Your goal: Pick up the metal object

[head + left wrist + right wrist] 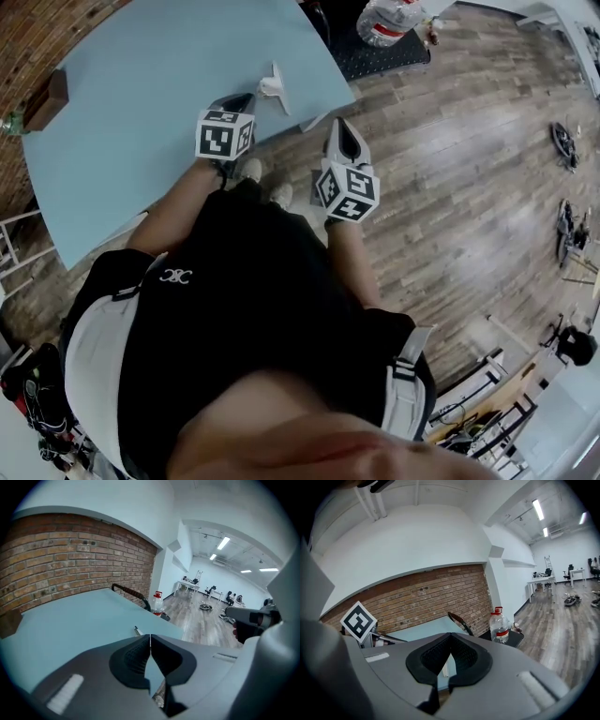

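Note:
A small pale metal object [274, 89] stands on the light blue table [141, 84], close to its near right edge. My left gripper [246, 98] hovers just short of it, over the table's edge, jaws shut with nothing between them. In the left gripper view the metal object [137, 630] peeks out just above the closed fingertips of the left gripper [150, 637]. My right gripper [339, 125] hangs off the table to the right, over the wooden floor, also shut and empty. In the right gripper view the right gripper [450, 638] points toward the table and brick wall.
A brown block [47, 98] lies at the table's far left edge. A large water bottle [386, 21] stands on a dark chair seat beyond the table's right corner. A brick wall [70, 564] runs behind the table. Tools lie on the floor [469, 187] at right.

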The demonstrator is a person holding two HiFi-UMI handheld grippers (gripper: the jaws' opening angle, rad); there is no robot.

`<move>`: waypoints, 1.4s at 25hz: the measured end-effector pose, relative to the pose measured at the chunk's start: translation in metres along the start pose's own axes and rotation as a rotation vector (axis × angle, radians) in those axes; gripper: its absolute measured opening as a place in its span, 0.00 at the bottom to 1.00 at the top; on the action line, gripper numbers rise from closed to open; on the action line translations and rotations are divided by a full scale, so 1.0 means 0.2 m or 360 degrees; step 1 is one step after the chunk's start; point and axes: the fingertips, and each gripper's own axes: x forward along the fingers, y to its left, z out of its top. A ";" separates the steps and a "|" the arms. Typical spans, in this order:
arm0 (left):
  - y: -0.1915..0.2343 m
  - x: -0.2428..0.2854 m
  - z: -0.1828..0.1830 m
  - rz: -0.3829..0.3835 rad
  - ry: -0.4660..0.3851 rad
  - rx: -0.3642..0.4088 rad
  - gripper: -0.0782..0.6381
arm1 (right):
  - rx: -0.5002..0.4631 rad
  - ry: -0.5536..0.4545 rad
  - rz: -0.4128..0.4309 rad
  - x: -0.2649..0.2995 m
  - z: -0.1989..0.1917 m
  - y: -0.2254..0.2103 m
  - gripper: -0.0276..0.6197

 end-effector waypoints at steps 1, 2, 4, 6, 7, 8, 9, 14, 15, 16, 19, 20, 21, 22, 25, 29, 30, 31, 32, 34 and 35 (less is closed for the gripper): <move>0.01 0.03 -0.02 -0.0007 0.0023 0.0003 0.12 | -0.0004 0.0006 -0.0009 0.01 0.00 0.00 0.06; 0.02 0.07 -0.03 -0.0017 0.0047 0.0008 0.12 | -0.0008 0.0011 -0.0023 0.01 -0.01 0.00 0.06; 0.03 0.16 -0.06 -0.0045 0.0096 0.0019 0.14 | -0.0017 0.0022 -0.0062 0.03 -0.01 -0.01 0.06; 0.05 0.26 -0.08 -0.0070 0.0144 0.0014 0.18 | -0.0024 0.0037 -0.0099 0.03 -0.01 -0.03 0.06; 0.06 0.31 -0.08 -0.0077 0.0163 -0.0001 0.19 | -0.0030 0.0048 -0.0113 0.02 -0.01 -0.04 0.06; 0.07 0.35 -0.09 -0.0080 0.0181 -0.0023 0.20 | -0.0036 0.0061 -0.0128 0.02 -0.02 -0.04 0.06; 0.09 0.39 -0.11 -0.0083 0.0202 -0.0055 0.20 | -0.0039 0.0074 -0.0146 0.01 -0.03 -0.06 0.06; 0.14 0.54 -0.20 -0.0090 0.0332 -0.0240 0.27 | -0.0044 0.0120 -0.0234 0.02 -0.05 -0.11 0.06; 0.15 0.56 -0.21 -0.0085 0.0350 -0.0261 0.28 | -0.0046 0.0128 -0.0241 0.02 -0.06 -0.12 0.06; 0.16 0.58 -0.23 -0.0085 0.0372 -0.0277 0.29 | -0.0047 0.0138 -0.0247 0.03 -0.06 -0.11 0.06; 0.16 0.62 -0.28 -0.0108 0.0430 -0.0286 0.29 | -0.0060 0.0166 -0.0261 0.05 -0.08 -0.10 0.06; 0.16 0.64 -0.28 -0.0123 0.0436 -0.0289 0.30 | -0.0072 0.0172 -0.0267 0.05 -0.08 -0.09 0.06; 0.16 0.65 -0.28 -0.0142 0.0439 -0.0297 0.30 | -0.0082 0.0176 -0.0273 0.06 -0.08 -0.08 0.06; 0.16 0.66 -0.28 -0.0162 0.0441 -0.0305 0.30 | -0.0088 0.0181 -0.0278 0.06 -0.09 -0.07 0.06; 0.13 0.70 -0.28 -0.0246 0.0444 -0.0332 0.28 | -0.0081 0.0197 -0.0299 0.06 -0.11 -0.08 0.06; 0.08 0.75 -0.28 -0.0368 0.0446 -0.0453 0.27 | -0.0070 0.0202 -0.0335 0.05 -0.12 -0.11 0.06; 0.07 0.75 -0.28 -0.0391 0.0455 -0.0480 0.25 | -0.0070 0.0201 -0.0339 0.05 -0.12 -0.12 0.06; 0.06 0.76 -0.28 -0.0409 0.0462 -0.0496 0.24 | -0.0071 0.0200 -0.0340 0.06 -0.12 -0.12 0.06; 0.06 0.77 -0.28 -0.0421 0.0468 -0.0504 0.24 | -0.0074 0.0197 -0.0339 0.07 -0.11 -0.12 0.06; 0.05 0.77 -0.27 -0.0435 0.0484 -0.0536 0.23 | -0.0084 0.0191 -0.0333 0.08 -0.10 -0.13 0.06; 0.05 0.77 -0.27 -0.0443 0.0495 -0.0575 0.22 | -0.0088 0.0186 -0.0329 0.08 -0.10 -0.13 0.06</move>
